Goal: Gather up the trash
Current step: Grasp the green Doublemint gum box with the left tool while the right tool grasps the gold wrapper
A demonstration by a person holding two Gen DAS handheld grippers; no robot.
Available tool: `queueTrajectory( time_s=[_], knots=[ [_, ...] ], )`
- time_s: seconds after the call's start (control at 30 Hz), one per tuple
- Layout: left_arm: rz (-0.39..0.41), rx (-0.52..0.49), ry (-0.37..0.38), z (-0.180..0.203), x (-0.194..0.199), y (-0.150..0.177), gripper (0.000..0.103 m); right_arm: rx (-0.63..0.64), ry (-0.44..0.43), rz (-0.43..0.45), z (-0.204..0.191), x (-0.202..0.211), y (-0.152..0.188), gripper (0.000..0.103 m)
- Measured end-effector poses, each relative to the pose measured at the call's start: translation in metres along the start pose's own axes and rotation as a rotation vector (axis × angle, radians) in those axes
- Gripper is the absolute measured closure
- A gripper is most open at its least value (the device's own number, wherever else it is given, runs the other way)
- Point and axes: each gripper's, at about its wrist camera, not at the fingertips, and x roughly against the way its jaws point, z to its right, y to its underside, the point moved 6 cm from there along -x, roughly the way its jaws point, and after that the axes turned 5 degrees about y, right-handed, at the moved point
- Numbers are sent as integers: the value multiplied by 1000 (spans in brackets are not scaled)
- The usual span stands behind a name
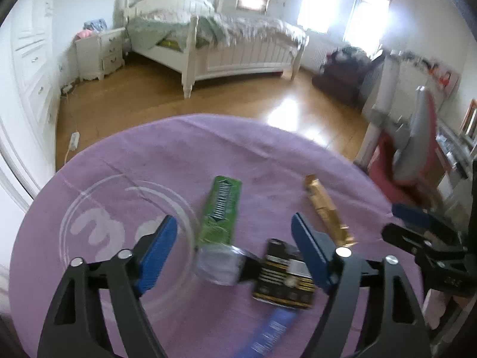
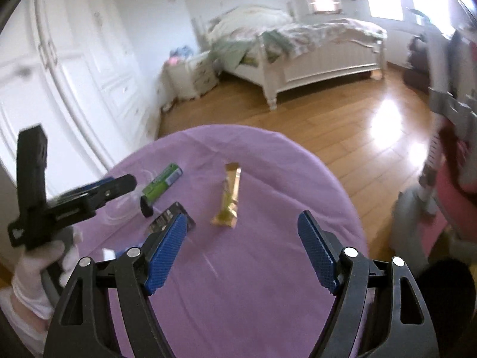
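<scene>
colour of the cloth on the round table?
Purple cloth; the right wrist view shows it best.

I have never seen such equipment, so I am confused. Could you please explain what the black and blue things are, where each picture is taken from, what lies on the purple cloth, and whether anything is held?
There is no robot here. A person holds a hand tool in each hand: a black frame ending in two blue-padded jaws. A camera on each tool looks forward along them.

One picture comes from the left gripper, the other from the right gripper. A white-gloved hand carries the left tool.

On the round table with the purple cloth lie a green printed wrapper, a gold foil sachet, a black and gold packet, a blue wrapper and a clear glass dish.

Both jaws stand open; nothing is held.
</scene>
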Motion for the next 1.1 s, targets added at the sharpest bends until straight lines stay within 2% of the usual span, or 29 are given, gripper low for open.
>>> queueTrajectory(
  time_s=[0.03,0.13,0.23,0.37,0.43,0.5,0.6,0.67,0.8,0.93,1.1],
  knots=[
    [-27,-18,-10,-5,-9,-1,30,16,7,-30,-6,-16,-5,37],
    [-72,-53,-31,-10,-25,-1,32,51,29,-84,-17,-51,-15,39],
    [-106,-54,-20,-18,-36,1,43,80,54,-131,-25,-79,-21,43],
    [-93,-58,-18,-26,-37,-1,60,101,80,-185,-29,-105,-20,47],
    [-90,-77,-24,-23,-36,1,72,126,107,-185,-33,-113,-20,54],
    [-84,-77,-25,-24,-38,2,72,158,136,-179,-36,-115,-19,59],
    [-54,-38,4,-24,-32,4,72,167,128,-176,-36,-116,-18,78],
    [-7,-36,21,-21,-16,3,72,155,109,-171,-34,-116,-17,85],
    [97,-30,37,-6,24,-4,72,53,15,-151,-19,-99,-16,92],
    [171,-38,87,25,63,-3,72,-51,-107,-37,-7,-47,-18,92],
    [194,-119,192,102,88,13,72,-166,-169,112,21,36,-10,92]
  ],
)
